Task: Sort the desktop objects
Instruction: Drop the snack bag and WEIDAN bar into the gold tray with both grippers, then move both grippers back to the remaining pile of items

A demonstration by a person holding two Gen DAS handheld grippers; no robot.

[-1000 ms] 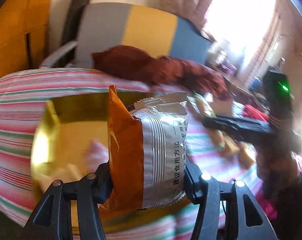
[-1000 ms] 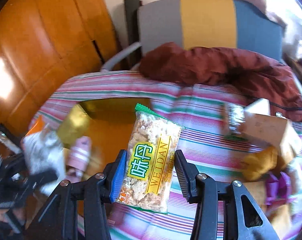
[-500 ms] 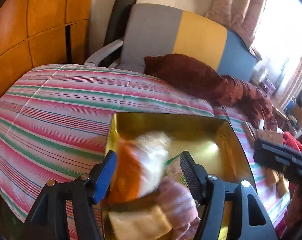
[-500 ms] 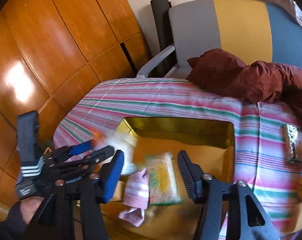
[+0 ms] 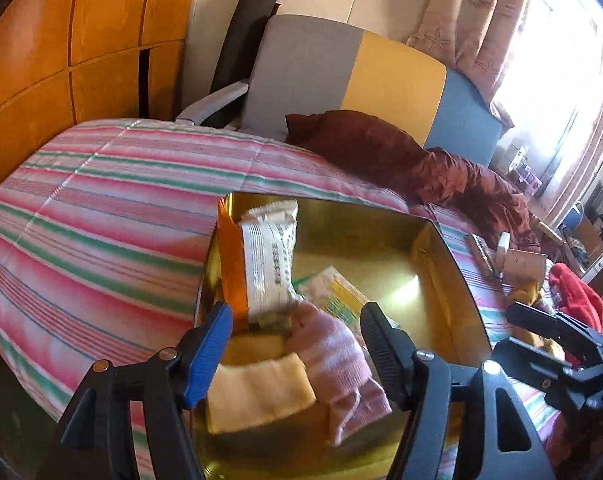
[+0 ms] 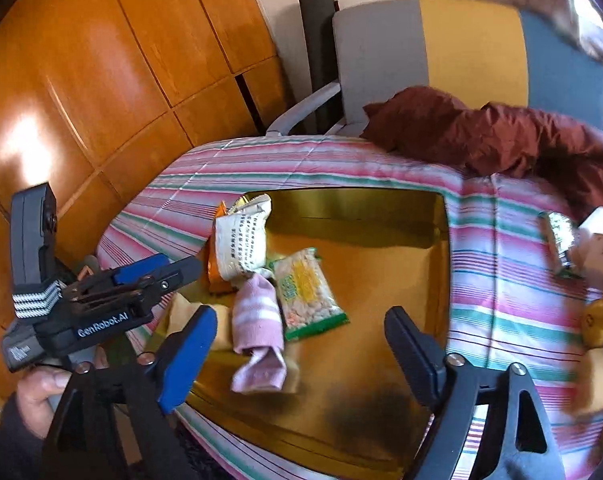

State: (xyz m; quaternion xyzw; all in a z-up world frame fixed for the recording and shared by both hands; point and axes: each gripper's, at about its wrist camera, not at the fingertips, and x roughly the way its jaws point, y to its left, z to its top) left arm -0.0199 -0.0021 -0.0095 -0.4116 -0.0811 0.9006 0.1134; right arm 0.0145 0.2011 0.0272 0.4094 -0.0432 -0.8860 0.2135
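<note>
A gold tray (image 5: pixel 433 240) (image 6: pixel 381 304) lies on the striped tablecloth. Inside it, an orange-and-silver snack packet (image 5: pixel 267 264) (image 6: pixel 241 240) leans on the left wall. Beside it lie a green-edged rice-cracker packet (image 5: pixel 335 294) (image 6: pixel 307 292), a pink striped sock (image 5: pixel 333 354) (image 6: pixel 257 332) and a pale yellow cloth (image 5: pixel 257 394). My left gripper (image 5: pixel 295 346) (image 6: pixel 185 266) hovers open over the tray's near left part, holding nothing. My right gripper (image 6: pixel 301 356) (image 5: pixel 509 330) is over the tray's near side; its jaws are opening and nothing is between them.
At the cloth's right edge lie a silver packet (image 6: pixel 557 236), a cardboard box (image 5: pixel 521 262) and yellow items (image 6: pixel 601 316). A maroon jacket (image 6: pixel 501 136) drapes from a grey, yellow and blue chair (image 5: pixel 381 64). Wooden panels (image 6: pixel 101 80) stand at left. A hand (image 6: pixel 41 392) holds the left gripper.
Both grippers let go of their packets: the orange-silver one and the green rice-cracker one now rest in the tray. Both pairs of jaws have spread wide.
</note>
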